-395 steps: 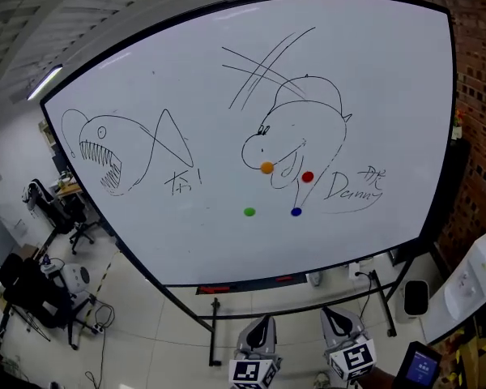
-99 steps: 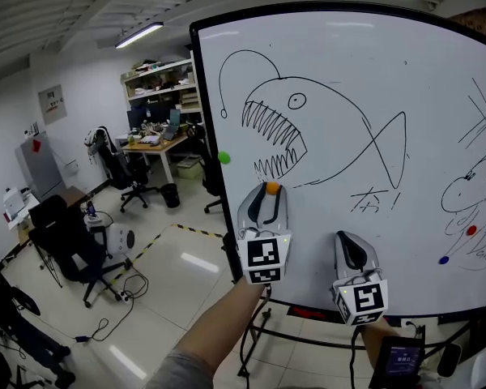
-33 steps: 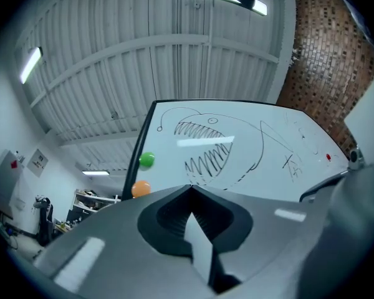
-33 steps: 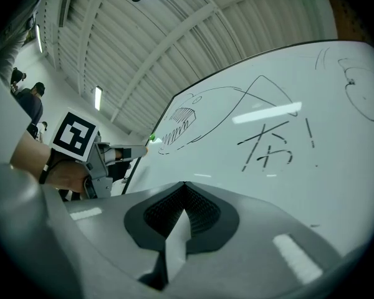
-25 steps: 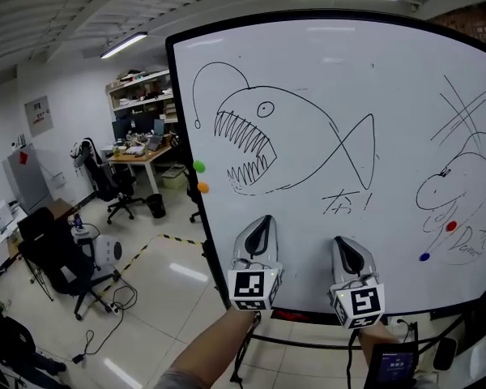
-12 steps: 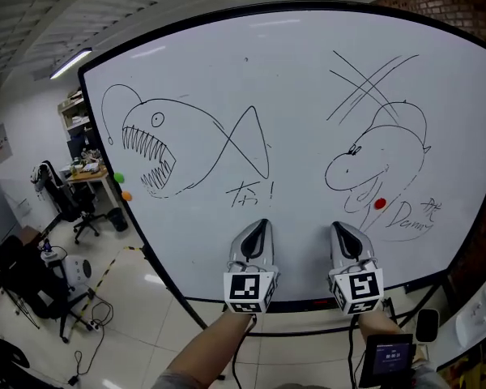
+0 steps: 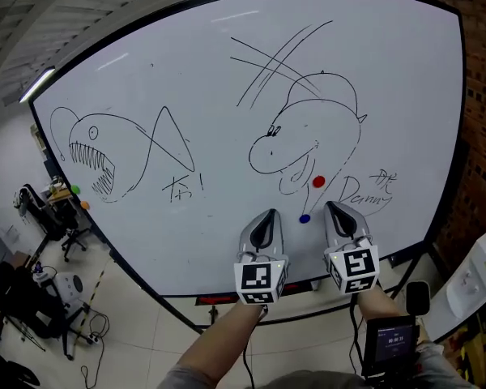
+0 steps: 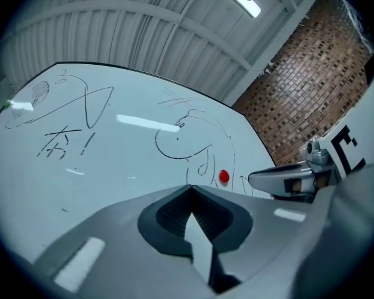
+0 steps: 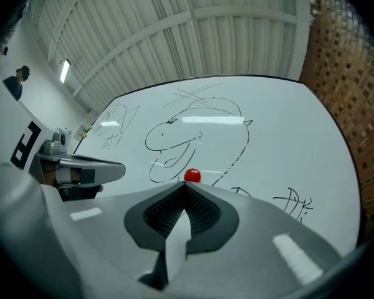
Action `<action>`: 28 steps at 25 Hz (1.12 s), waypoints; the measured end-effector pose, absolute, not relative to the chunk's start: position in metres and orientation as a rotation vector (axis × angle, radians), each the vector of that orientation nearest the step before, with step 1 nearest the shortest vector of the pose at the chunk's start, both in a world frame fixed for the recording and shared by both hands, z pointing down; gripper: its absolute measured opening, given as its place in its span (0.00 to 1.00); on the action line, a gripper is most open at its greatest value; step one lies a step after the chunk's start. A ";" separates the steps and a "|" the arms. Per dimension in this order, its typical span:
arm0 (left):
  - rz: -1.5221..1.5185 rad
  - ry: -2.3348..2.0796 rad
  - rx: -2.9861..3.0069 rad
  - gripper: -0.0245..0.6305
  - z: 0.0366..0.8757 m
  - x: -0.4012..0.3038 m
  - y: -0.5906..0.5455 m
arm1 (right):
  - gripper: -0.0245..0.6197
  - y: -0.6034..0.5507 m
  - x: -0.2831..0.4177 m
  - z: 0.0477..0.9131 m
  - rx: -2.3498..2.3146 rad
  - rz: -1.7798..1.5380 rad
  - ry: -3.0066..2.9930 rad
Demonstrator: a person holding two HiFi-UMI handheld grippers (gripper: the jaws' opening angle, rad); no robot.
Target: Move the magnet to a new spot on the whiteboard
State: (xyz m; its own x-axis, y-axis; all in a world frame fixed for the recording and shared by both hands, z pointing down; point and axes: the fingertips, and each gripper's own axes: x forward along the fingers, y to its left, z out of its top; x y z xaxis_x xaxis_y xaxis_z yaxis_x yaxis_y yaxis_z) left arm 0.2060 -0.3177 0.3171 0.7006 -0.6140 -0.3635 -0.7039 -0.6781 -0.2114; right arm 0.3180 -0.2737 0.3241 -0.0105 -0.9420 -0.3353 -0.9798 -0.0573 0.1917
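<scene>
Magnetism is relied on to keep the red magnet (image 7: 318, 181) flat on the whiteboard (image 7: 219, 233), right of centre in the head view, under the drawn creature's chin. A blue magnet (image 7: 304, 218) is stuck just below it. As a round button it has no long axis, and its dome is turned out from the board. In the right gripper view it is framed just above the tips of the right gripper (image 7: 334, 210), whose jaws are pressed together on nothing, so it is judged the likely target. The left gripper (image 7: 266, 215), lower centre, is likewise closed and empty.
</scene>
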 end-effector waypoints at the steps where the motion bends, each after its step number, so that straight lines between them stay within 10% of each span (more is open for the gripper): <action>1: 0.370 1.033 -2.578 0.04 0.319 0.214 -0.315 | 0.04 -0.271 0.323 0.326 -2.139 0.582 2.089; 13: 0.321 1.052 -2.488 0.04 0.307 0.290 -0.300 | 0.04 -0.262 0.357 0.317 -2.097 0.593 2.101; 20: 0.253 1.067 -2.433 0.29 0.303 0.324 -0.306 | 0.04 -0.262 0.375 0.313 -2.090 0.609 2.093; 28: 0.145 1.237 -2.277 0.29 0.305 0.334 -0.319 | 0.04 -0.258 0.386 0.316 -2.090 0.599 2.095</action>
